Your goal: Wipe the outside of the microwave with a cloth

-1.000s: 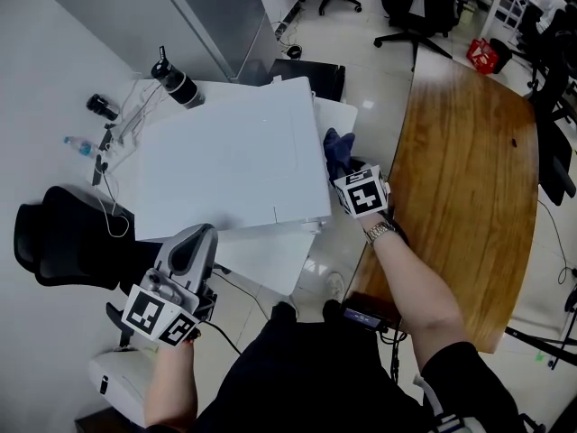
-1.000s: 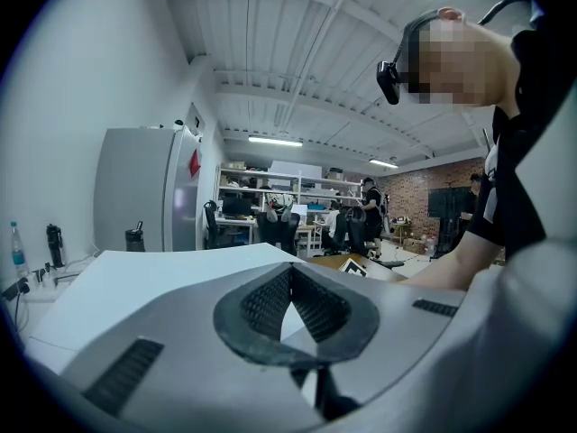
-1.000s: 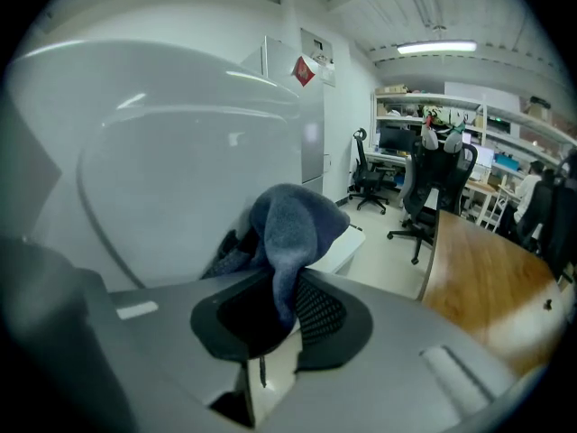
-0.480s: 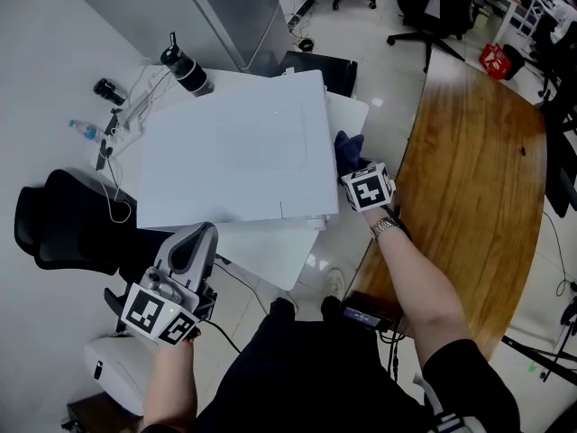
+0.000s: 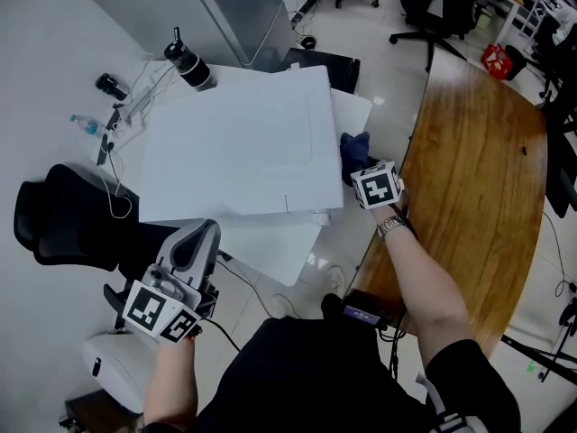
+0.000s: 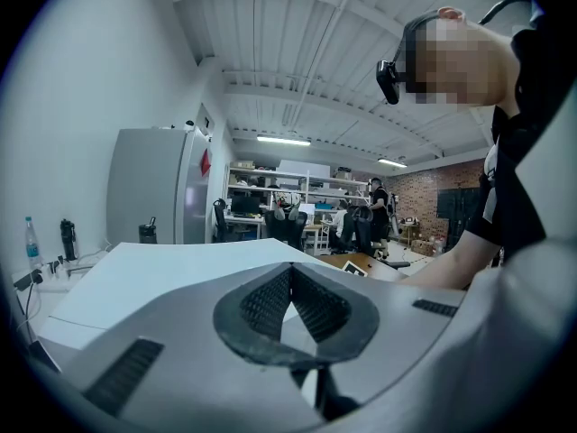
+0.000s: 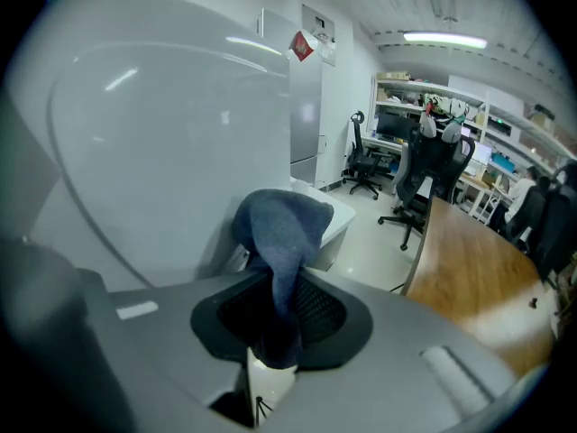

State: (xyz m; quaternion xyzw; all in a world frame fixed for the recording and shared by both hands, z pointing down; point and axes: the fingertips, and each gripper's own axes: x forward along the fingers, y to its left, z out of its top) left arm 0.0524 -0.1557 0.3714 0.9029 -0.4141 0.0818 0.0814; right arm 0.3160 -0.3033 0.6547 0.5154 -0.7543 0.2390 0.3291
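**1. Task item.** Cloth (image 5: 355, 145) (image 7: 281, 224): dark blue, soft, bunched into a rounded fold on top w/ a narrower tail running down btwn the jaws. Location: at the RH side wall of the microwave (image 5: 239, 147) (image 7: 153, 124), about midway along it, just below top-edge level. In the right gripper view the fold lies against the wall. How hard it presses cannot be told.

**2. Microwave.** White box w/ a plain flat top. The side wall is glossy and reflects the ceiling lights. It stands on a white table (image 5: 270, 255).

**3. Grippers.**
- Right gripper (image 5: 361, 165) (image 7: 281, 309): jaws clamped on the cloth tail, nose angled down alongside the wall.
- Left gripper (image 5: 200, 237) (image 6: 290, 300): jaws closed tip to tip, nothing btwn them. Held low off the near-left corner of the microwave, apart from it.

**4. Surroundings / obstructions.**
- Wooden table (image 5: 478, 152) on the RH side. Only a narrow strip of floor separates it from the microwave, and the right arm reaches in over its edge.
- Black bottle (image 5: 189, 66) upright at the far-left corner, just beside the microwave.
- Water bottle (image 5: 84, 125) and loose cables on the white table's LH part.
- Black office chair (image 5: 63, 228) near the LH side.
- Grey cabinet (image 5: 207, 7) behind.
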